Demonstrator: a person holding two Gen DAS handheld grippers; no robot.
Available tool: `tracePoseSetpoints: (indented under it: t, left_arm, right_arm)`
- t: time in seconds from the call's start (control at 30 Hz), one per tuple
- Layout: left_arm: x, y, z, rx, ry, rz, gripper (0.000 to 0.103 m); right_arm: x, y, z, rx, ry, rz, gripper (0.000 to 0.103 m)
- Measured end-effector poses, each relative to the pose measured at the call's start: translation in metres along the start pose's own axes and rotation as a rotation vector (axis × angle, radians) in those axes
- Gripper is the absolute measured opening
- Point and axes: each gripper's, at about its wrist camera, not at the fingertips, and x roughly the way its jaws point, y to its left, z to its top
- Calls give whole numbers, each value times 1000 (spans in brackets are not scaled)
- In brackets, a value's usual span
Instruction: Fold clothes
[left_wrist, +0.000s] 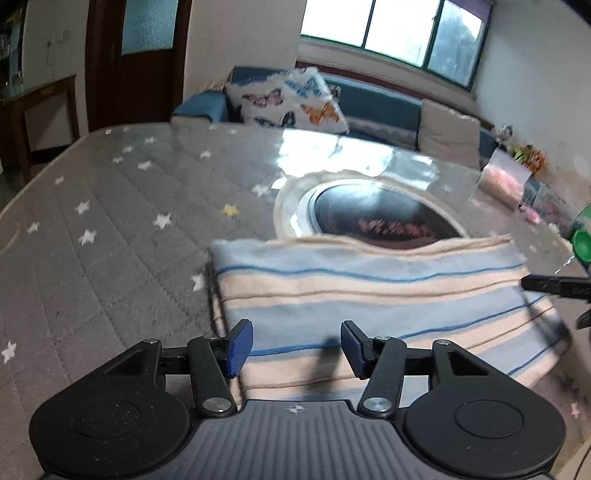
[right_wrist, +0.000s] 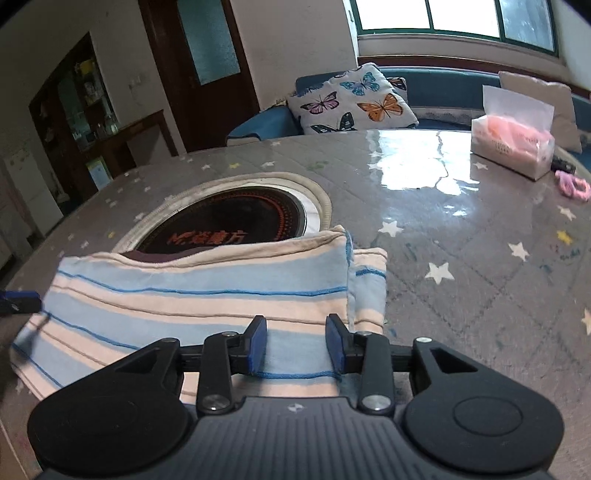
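Both jaws apart over folded striped cloth (right_wrist: 207, 295) on table (right_wrist: 461, 258).

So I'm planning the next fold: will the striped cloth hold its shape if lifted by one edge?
Probably not: the striped cloth lies soft and rumpled, so it should droop. On the glossy table cover it may slide when pushed.

A folded cloth (right_wrist: 207, 295) lies on the bench (right_wrist: 461, 258) directly ahead of my right claw (right_wrist: 295, 341) and my left claw (left_wrist: 297, 345). Beyond it sits a round cooktop (right_wrist: 236, 218) set into the bench; a tissue box (right_wrist: 511, 144) stands far ahead to the right.
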Motion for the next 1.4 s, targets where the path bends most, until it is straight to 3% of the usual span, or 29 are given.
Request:
tracePoseSetpoints:
  t: [0.4,0.67,1.03,1.23,1.4]
  left_arm:
    - [7,14,3,-22,22,19,57]
    - [15,11,28,-18,-16,14,56]
    - [43,26,43,-44,-1,43,54]
    - [38,23,54,-37,-51,81,54]
    - [59,29,55,-24,-9,159,54]
  right_arm:
    - [18,-2,22,2,1,-13,41]
    - [31,0,38,-5,-20,-6,42]
    - [45,-7,40,12,-5,-9,45]
    - [48,-3,40,-10,-1,-5,56]
    - [50,-2,40,-7,-6,0,60]
